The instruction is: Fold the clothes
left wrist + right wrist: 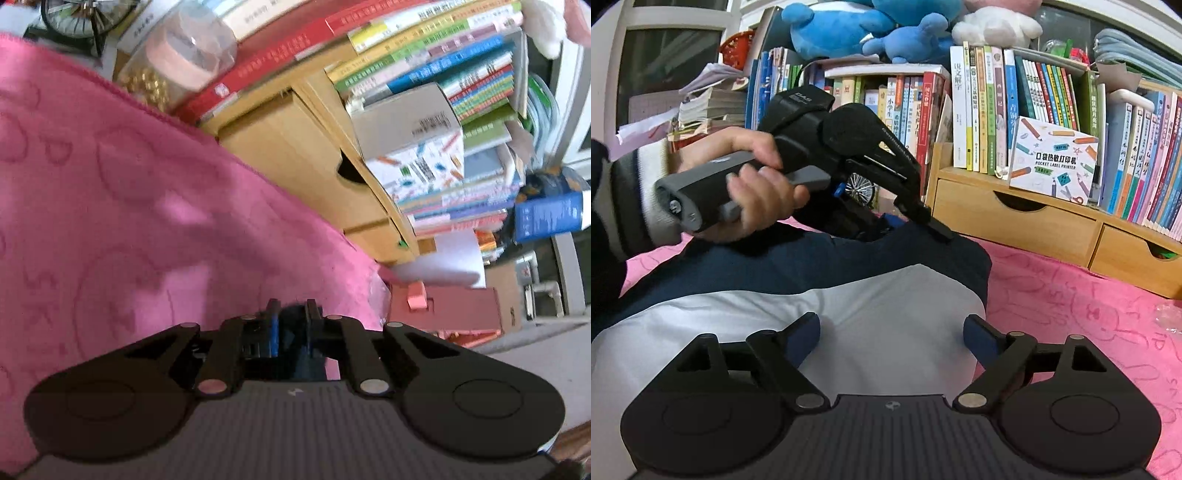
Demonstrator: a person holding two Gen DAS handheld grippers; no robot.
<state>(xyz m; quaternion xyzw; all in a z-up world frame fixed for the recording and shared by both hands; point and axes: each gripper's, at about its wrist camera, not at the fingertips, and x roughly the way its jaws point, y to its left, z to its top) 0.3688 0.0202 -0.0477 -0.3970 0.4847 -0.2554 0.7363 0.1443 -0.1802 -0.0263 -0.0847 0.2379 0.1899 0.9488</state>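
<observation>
The navy-and-white garment lies on the pink towel covering the desk. The left hand-held gripper appears clamped on its far navy edge, probably to lift a fold; the right hand-held gripper hovers spread apart above the white panel

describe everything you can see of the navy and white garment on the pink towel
The garment is soft cloth, navy at the far end with a broad white panel nearer the camera. It lies fairly flat on the pink towel. The left tool is shut on its far navy edge; the open right tool hovers over the white part.
</observation>
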